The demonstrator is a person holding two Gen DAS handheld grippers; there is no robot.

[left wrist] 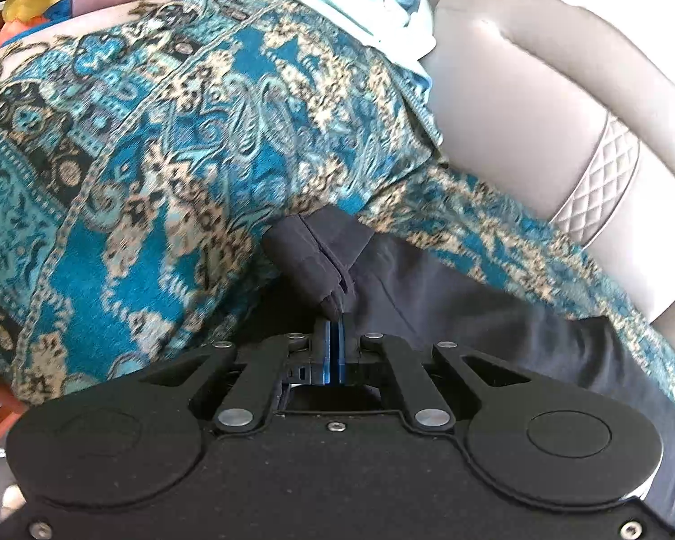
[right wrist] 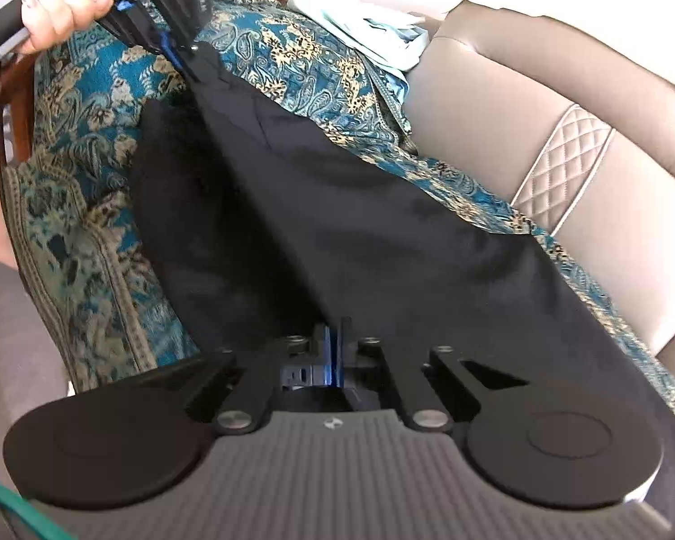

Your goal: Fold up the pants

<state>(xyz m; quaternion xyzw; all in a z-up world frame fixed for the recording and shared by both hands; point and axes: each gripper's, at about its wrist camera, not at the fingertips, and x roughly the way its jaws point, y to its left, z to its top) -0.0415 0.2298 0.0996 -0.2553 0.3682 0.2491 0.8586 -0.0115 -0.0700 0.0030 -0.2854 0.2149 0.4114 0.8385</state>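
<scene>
The black pants [right wrist: 360, 234] lie stretched over a sofa covered with a blue patterned throw. In the right wrist view my right gripper [right wrist: 335, 328] is shut on the near edge of the pants. My left gripper [right wrist: 189, 60] shows at the top left of that view, shut on the far end of the pants and lifting it. In the left wrist view my left gripper [left wrist: 336, 321] is shut on a bunched hem of the pants [left wrist: 319, 252], and the cloth trails off to the right.
The blue and tan patterned throw [left wrist: 180, 144] covers the sofa seat. The beige leather sofa back [left wrist: 540, 103] with a quilted strip stands at the right. Pale folded cloth [left wrist: 373, 4] lies at the back. Wooden furniture [right wrist: 13, 103] stands at the left.
</scene>
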